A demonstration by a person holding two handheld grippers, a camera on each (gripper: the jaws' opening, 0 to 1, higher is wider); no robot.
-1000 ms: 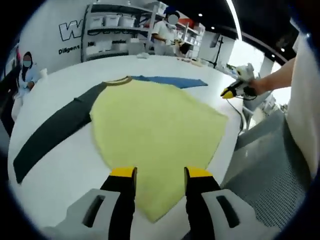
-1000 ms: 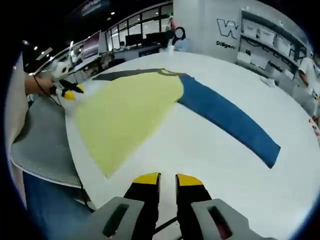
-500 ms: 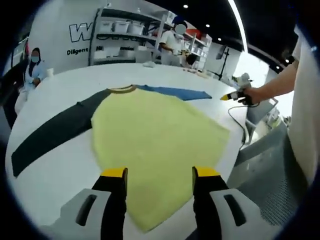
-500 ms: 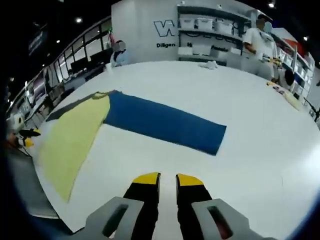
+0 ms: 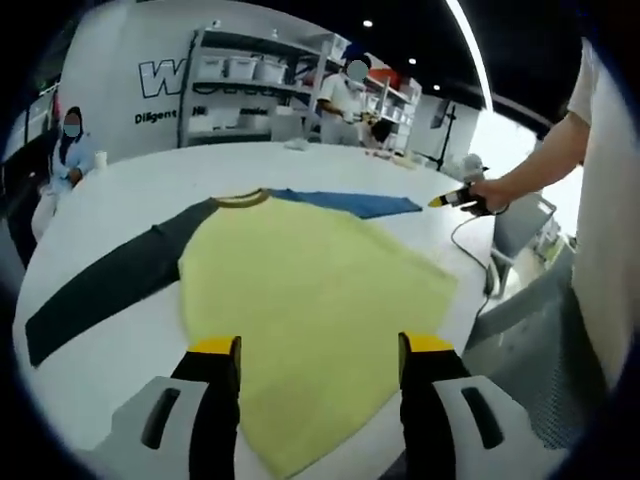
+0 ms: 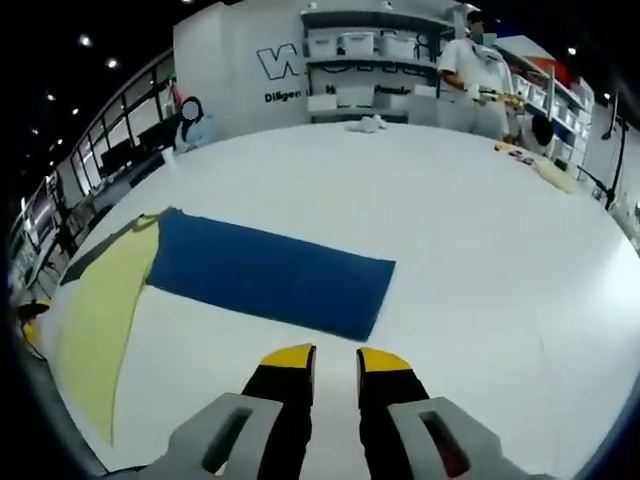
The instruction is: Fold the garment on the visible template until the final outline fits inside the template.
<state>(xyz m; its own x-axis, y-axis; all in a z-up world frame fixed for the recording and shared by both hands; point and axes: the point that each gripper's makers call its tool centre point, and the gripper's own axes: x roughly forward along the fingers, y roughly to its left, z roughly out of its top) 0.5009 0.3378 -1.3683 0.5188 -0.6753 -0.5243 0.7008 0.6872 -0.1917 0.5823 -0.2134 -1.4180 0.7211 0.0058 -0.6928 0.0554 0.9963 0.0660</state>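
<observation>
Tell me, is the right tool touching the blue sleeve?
Apart. In the right gripper view, bare white table shows between the right tool and the near edge of the blue sleeve.

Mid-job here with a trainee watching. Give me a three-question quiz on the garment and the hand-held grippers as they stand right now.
1. True or false: the garment lies spread flat on the white table, with nothing folded yet.
2. What colour is the sleeve lying ahead of the right hand-held gripper? A) red B) blue C) white
3. Fill in: the left hand-held gripper has its jaws wide apart over the ______ body of the garment.

Key: 1 true; 2 B; 3 yellow. The other sleeve is dark grey. The right hand-held gripper's jaws stand close together with a narrow gap, holding nothing.
</observation>
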